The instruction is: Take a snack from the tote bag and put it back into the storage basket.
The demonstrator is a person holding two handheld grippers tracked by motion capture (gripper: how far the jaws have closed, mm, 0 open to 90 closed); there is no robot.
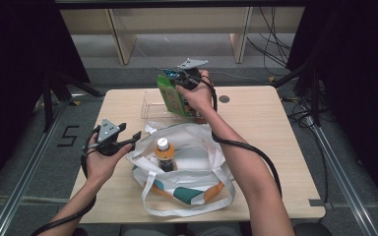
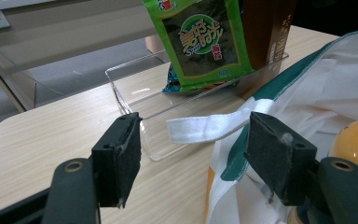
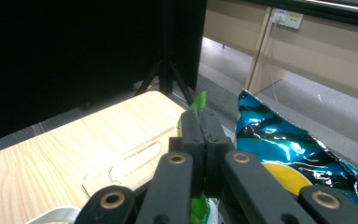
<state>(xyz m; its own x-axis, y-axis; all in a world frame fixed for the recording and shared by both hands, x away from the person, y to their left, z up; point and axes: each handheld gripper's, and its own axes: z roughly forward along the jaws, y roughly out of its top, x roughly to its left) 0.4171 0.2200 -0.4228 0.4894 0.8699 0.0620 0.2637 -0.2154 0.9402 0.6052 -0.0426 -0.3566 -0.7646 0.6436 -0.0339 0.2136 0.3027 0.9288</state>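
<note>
The right tongs (image 1: 184,78) sit pinched tight on the top edge of a green foil snack packet (image 1: 170,96), holding it upright above a clear plastic rectangular tray (image 1: 150,105) at the far middle of the pale wooden bench (image 1: 266,147). In the right gripper view the two black pads are pressed flat together with a sliver of the packet's green serrated edge (image 3: 199,100) sticking out above them. Just beside it stands a shiny blue and yellow crisp bag (image 3: 298,154).

From the left gripper view, the green packet (image 2: 205,42) hangs with its lower edge down inside the tray (image 2: 126,93), in front of the blue bag (image 2: 170,84), of which only a corner peeks out, and next to a tall brown carton (image 2: 272,32) at the tray's far side.

The left tongs (image 1: 128,140) are spread wide and grip nothing. They hover low over the bench at the left edge of a white cloth tote bag with teal and orange patches (image 1: 197,177), which lies nearer the person than the tray. In the left gripper view a white fabric handle strap (image 2: 205,128) of the tote lies between the open pads but farther off, touching neither.

A small bottle of orange drink with a white cap (image 1: 164,155) stands upright in the mouth of the tote, close to the left tongs. Black cables trail from both grippers along the person's forearms.
</note>
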